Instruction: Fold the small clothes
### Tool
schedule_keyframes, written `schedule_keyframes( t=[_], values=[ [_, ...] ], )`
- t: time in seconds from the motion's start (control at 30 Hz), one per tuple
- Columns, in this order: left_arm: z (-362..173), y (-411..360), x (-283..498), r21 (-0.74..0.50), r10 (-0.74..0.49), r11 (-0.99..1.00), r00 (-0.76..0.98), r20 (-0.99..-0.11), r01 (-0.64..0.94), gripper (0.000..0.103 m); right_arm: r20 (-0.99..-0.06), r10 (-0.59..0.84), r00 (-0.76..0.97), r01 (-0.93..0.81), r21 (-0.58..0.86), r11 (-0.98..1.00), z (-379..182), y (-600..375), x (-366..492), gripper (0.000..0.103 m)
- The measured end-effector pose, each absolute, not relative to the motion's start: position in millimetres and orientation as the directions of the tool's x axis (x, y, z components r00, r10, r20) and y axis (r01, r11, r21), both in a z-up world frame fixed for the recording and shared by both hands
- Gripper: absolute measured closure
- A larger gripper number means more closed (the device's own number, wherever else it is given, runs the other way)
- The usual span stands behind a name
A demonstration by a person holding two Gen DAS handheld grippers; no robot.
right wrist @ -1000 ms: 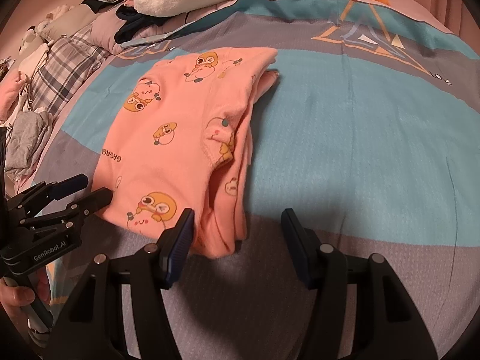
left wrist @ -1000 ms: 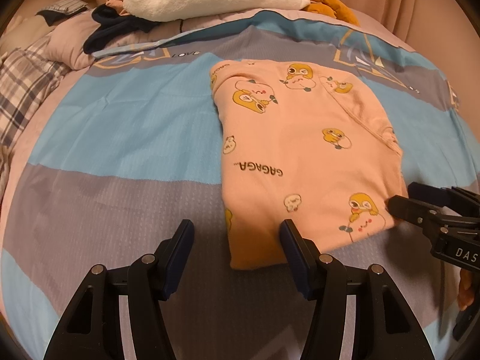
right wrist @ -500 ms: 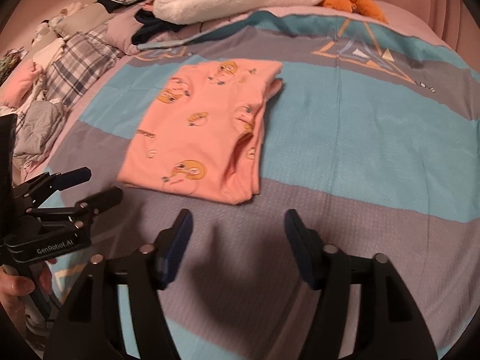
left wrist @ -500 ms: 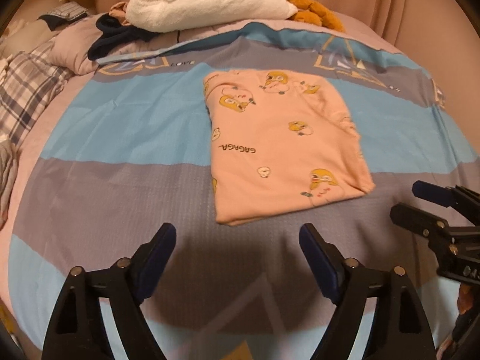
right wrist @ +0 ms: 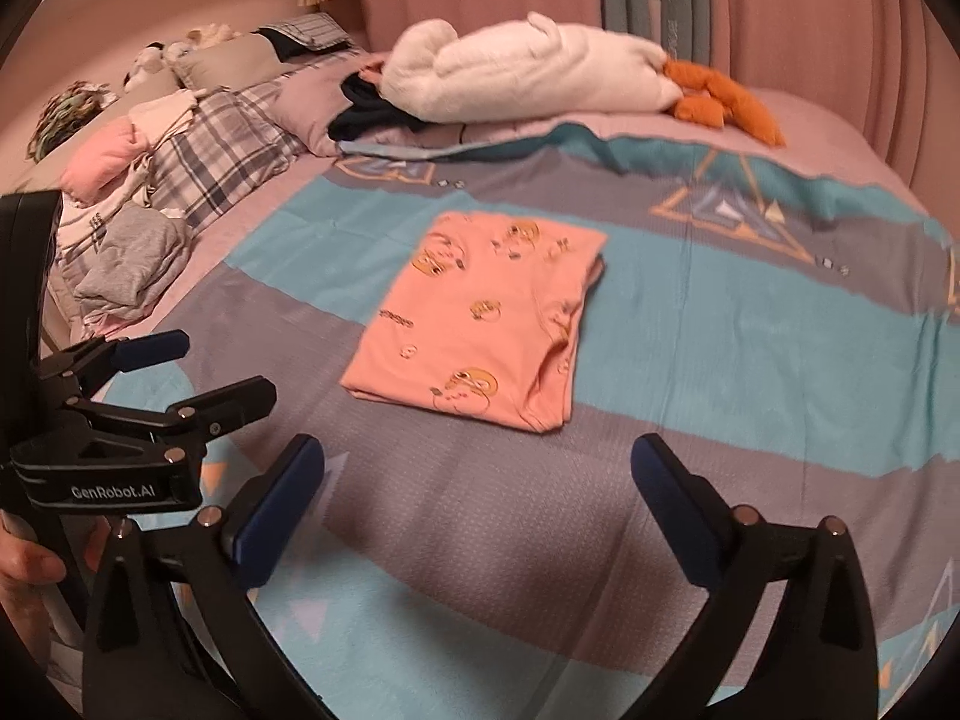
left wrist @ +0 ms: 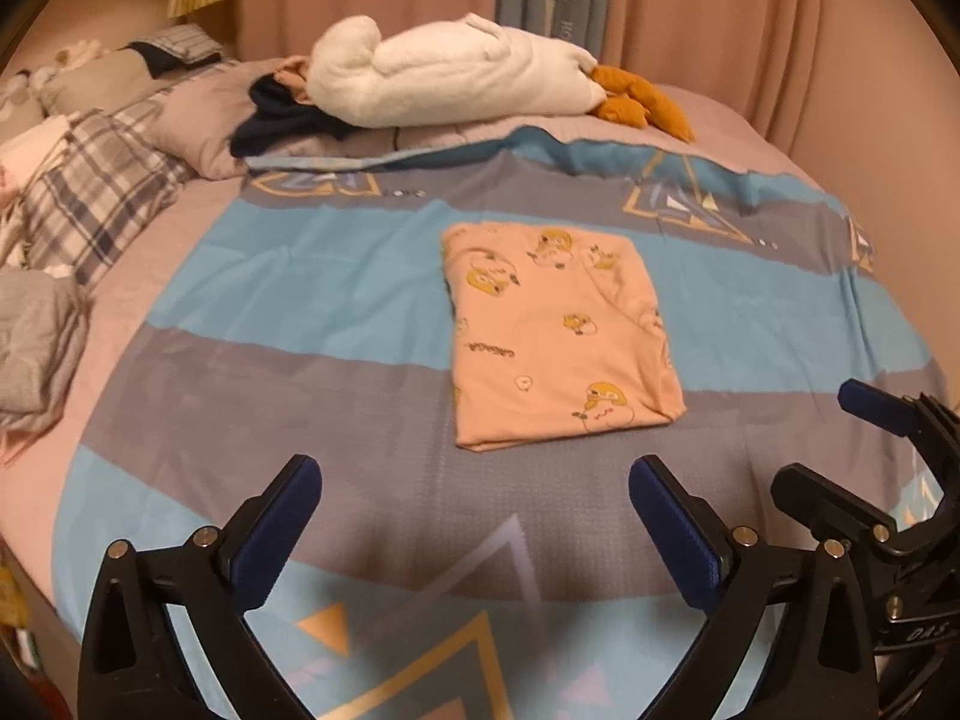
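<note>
Opening wide, the left tool [left wrist: 474,492] and right tool [right wrist: 477,471] both had jaws spreading with nothing between them, hovering above the bed's striped blue-grey cover [left wrist: 300,300]. Folded pink garment [left wrist: 558,330] lay flat on that cover ahead of both tools, apart from them, in 1 neat rectangle. White plush [left wrist: 456,75] sat at the far edge; loose clothes pile [right wrist: 132,258] lay on the left side.

Pink curtains [left wrist: 690,12] behind a bed [left wrist: 720,114]; dim, warm light
</note>
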State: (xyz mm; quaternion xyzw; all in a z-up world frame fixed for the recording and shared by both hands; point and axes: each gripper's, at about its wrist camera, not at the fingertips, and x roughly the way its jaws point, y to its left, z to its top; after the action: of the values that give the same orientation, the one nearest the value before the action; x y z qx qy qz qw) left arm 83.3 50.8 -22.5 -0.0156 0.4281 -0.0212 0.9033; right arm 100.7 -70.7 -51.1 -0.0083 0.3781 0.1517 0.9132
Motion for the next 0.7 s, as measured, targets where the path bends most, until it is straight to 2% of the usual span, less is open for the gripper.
schedule_keyframes(
  t=[0.47,0.7],
  values=[
    [2,58,61,-0.043,-0.015,0.999,0.668,-0.744,-0.025,0.001,-0.622,0.242,0.744,-0.272,0.049,0.961,-12,-62,77,0.0],
    [3,58,57,-0.023,0.011,0.999,0.663,-0.749,-0.043,0.001,-0.628,0.242,0.74,-0.272,0.05,0.961,-10,-60,77,0.0]
  ],
)
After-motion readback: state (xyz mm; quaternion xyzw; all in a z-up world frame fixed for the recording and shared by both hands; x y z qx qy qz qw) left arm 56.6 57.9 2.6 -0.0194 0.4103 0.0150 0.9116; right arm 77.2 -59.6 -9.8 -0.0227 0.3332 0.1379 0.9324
